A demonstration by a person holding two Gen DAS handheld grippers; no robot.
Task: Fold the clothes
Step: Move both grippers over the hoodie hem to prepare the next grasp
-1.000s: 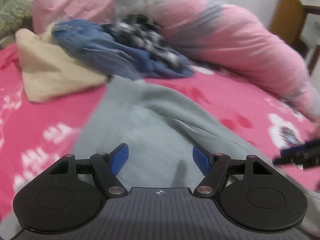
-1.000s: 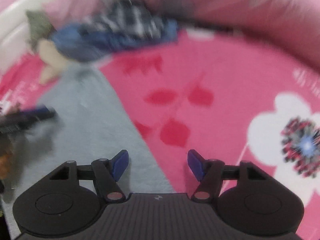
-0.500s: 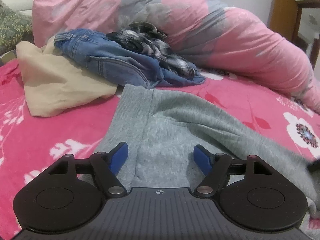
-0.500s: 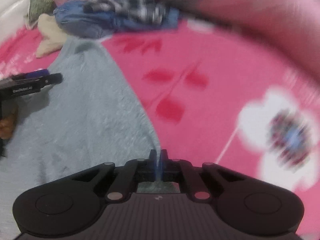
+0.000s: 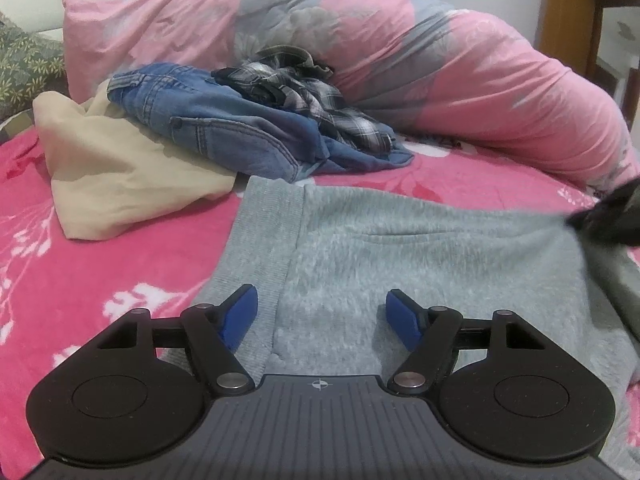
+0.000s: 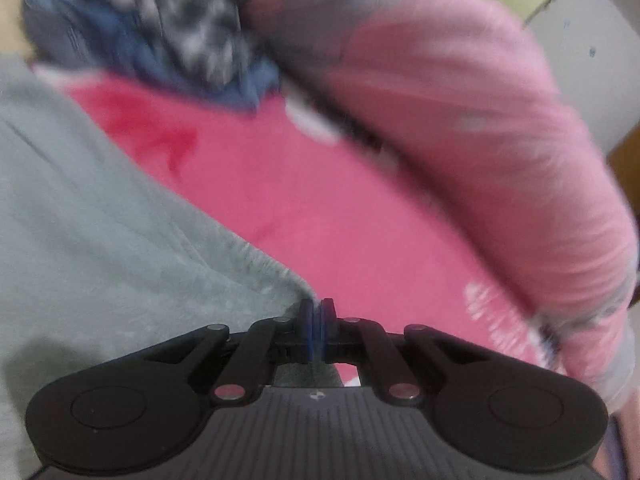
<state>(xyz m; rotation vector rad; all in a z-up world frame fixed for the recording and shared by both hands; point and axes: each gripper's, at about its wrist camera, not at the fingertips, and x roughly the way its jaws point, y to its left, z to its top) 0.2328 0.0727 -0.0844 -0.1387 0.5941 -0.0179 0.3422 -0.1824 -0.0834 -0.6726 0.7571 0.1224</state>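
A grey fleece garment lies on the pink flowered bedspread, its ribbed band toward the left. My left gripper is open and empty, low over the garment's near part. My right gripper is shut on the garment's edge and holds it lifted; the right wrist view is blurred. The right gripper shows as a dark shape at the right edge of the left wrist view, pulling the cloth up there.
A pile of clothes sits behind the garment: a beige piece, blue jeans and a plaid shirt. A big pink and grey duvet runs along the back. A wooden piece of furniture stands at far right.
My right gripper closed on the grey garment's edge and carried it up and across. The garment has spread wider in the left wrist view. My left gripper stayed open, nearly still.
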